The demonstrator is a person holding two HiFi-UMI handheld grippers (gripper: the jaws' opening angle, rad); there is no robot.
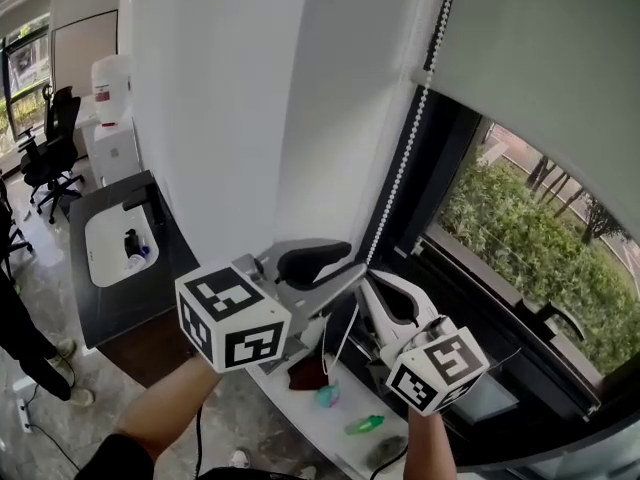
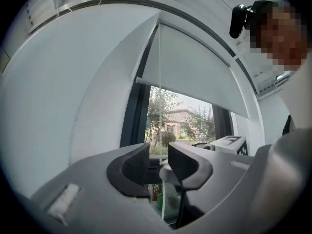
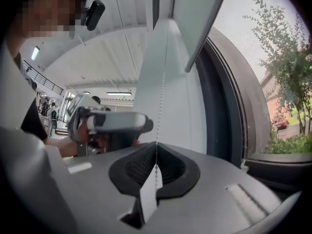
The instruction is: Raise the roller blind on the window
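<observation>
- Head view: both grippers are held up by the window (image 1: 520,258), at the foot of the bead chain (image 1: 405,143); the left gripper (image 1: 345,268) sits just left of the right gripper (image 1: 375,286), and the two are nearly touching
- Left gripper view: the left gripper (image 2: 158,162) has its jaws wide apart; the bead chain (image 2: 159,82) hangs in line with the gap, and neither pad presses on it
- Right gripper view: the right gripper (image 3: 156,152) has its jaws pressed together on the bead chain (image 3: 163,82), which runs straight up from the pads along the white wall (image 3: 168,96)
- Roller blind (image 1: 540,58): it covers the upper part of the window; its bottom bar (image 2: 190,99) lies across the glass, with trees and a building showing below
- Beside the scene: a white sill (image 1: 300,393) below the grippers carries small items; an office chair (image 1: 50,138) stands far left
</observation>
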